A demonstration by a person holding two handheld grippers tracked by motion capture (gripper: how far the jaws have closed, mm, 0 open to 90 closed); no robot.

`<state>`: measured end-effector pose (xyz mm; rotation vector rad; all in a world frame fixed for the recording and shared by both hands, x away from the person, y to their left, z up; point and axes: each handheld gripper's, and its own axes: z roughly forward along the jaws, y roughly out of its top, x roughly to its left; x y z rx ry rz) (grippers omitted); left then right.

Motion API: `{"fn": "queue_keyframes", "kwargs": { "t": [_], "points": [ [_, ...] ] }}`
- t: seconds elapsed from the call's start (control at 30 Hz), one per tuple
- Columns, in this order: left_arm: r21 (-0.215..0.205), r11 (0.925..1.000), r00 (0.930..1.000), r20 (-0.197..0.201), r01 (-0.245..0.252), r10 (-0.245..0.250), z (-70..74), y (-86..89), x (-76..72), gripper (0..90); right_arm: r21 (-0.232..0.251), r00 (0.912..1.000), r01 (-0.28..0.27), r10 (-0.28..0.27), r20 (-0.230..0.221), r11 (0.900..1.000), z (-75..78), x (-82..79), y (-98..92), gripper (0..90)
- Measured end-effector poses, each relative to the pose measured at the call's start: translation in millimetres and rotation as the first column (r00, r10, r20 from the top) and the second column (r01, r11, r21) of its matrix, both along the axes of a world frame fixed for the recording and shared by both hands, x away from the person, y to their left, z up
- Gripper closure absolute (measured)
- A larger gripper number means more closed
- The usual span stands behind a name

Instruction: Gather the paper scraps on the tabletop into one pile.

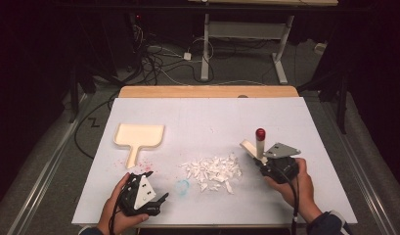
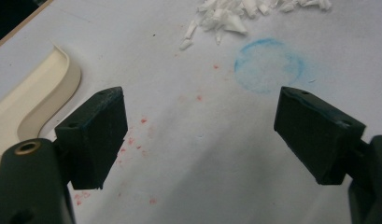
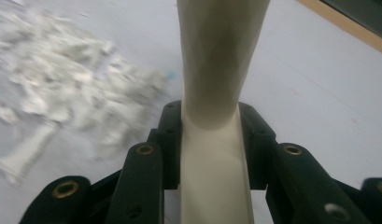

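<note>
The work in hand looks like sweeping up: a pile of white scraps point(image 1: 212, 170) lies on the white table point(image 1: 207, 117), and everything else is best placed against that pile. Just to its right, the right gripper point(image 1: 264, 161) has its jaws drawn in tight on the cream handle of a small brush point(image 1: 258, 143), which stands nearly upright with a dark red cap at its top and a cream blade slanting down toward the pile's edge; in the right gripper view the handle point(image 3: 216, 154) sits squarely between the two black jaws, with the scraps blurred off to one side. To the left of the pile and a little farther back lies the cream dustpan point(image 1: 138, 136), mouth away from the person, handle pointing toward the left gripper point(image 1: 161, 199). That gripper rests low on the table, nearer the person than the pile, its jaws spread wide with nothing between them. A faint blue ring point(image 2: 269, 65) marks the table just beside the pile. The step appears to be bringing the brush to the scraps. Next, I judge, the left gripper must take the dustpan's handle and set its mouth against the pile, so the brush can push the scraps in.
</note>
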<state>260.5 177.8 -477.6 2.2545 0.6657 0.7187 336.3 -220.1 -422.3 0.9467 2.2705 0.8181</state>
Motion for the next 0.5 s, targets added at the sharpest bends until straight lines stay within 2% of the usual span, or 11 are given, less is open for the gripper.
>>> {"fn": "queue_keyframes", "kwargs": {
  "t": [0.23, 0.33, 0.5],
  "points": [
    [-0.004, 1.0000, 1.0000, 0.003, 0.000, 0.000, 0.6, 1.1, -0.7, 16.5, 0.054, 0.9968, -0.079, 0.080, -0.008, 0.995, 0.8, -0.4, 49.0, 67.8],
    [-0.010, 0.9999, 1.0000, 0.002, -0.003, 0.003, 0.7, 2.2, -1.0, 16.5, 0.094, 0.9955, -0.094, 0.094, 0.001, 0.991, 6.9, 3.0, 53.4, 67.8],
    [-0.027, 0.9996, 0.9999, 0.010, -0.013, 0.013, 2.5, 5.7, -1.7, 16.5, 0.102, 0.9958, -0.078, 0.073, 0.056, 0.992, 22.5, 15.7, 48.2, 67.8]
  ]
}}
